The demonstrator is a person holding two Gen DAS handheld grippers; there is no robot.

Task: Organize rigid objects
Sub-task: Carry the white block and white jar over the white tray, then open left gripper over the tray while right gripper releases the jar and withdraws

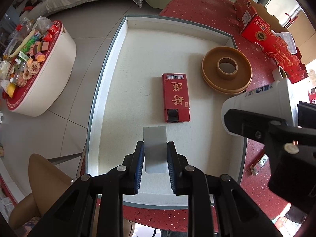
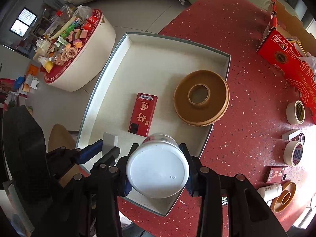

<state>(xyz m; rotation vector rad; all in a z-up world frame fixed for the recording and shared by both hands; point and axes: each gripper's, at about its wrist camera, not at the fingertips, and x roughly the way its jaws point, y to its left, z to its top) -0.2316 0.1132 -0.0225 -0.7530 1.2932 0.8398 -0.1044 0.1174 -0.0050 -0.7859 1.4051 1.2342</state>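
A white tray [image 1: 122,45] with a grey rim lies on the red table. In it are a red box [image 1: 175,96] with gold characters and a brown tape roll [image 1: 227,73]. My left gripper [image 1: 155,148] is shut on a flat grey block [image 1: 155,144] just above the tray's near end. My right gripper [image 2: 158,152] is shut on a white jar [image 2: 158,169], held over the tray's near right part. The right gripper and jar [image 1: 256,106] show at the right of the left wrist view. The tray [image 2: 122,45], red box [image 2: 143,114], tape roll [image 2: 201,96] and grey block [image 2: 108,140] also show in the right wrist view.
A red carton [image 2: 286,59] stands at the table's far right. Tape rolls [image 2: 295,112] [image 2: 293,153], a small red box [image 2: 276,174], a white bottle [image 2: 269,191] and another brown roll [image 2: 284,197] lie right of the tray. A cluttered round stool [image 1: 39,69] stands on the floor left.
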